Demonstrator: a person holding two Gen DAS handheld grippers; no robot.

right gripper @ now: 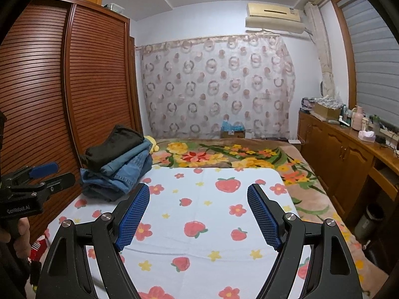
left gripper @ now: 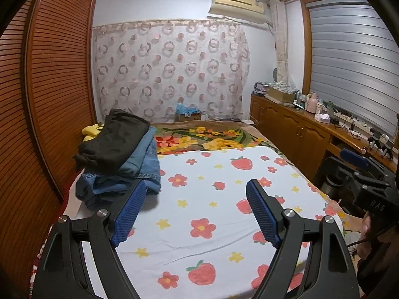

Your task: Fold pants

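A stack of pants lies at the bed's left side by the wardrobe: dark pants [left gripper: 113, 137] [right gripper: 116, 144] on top of blue jeans [left gripper: 129, 172] [right gripper: 122, 172]. My left gripper [left gripper: 197, 194] hovers open over the strawberry-print sheet [left gripper: 214, 214], its left finger just in front of the jeans, nothing between the blue pads. My right gripper [right gripper: 198, 199] is also open and empty above the sheet [right gripper: 199, 224], with the stack off to its left. Each gripper shows at the edge of the other's view: the right one [left gripper: 361, 172], and the left one [right gripper: 49, 174] with a hand holding it.
A slatted wooden wardrobe [left gripper: 49, 87] stands tight against the bed's left side. A floral blanket [left gripper: 212, 137] covers the far end of the bed. Wooden cabinets [left gripper: 299, 129] with clutter on top line the right wall. A cardboard box [left gripper: 188, 115] sits below the patterned curtain.
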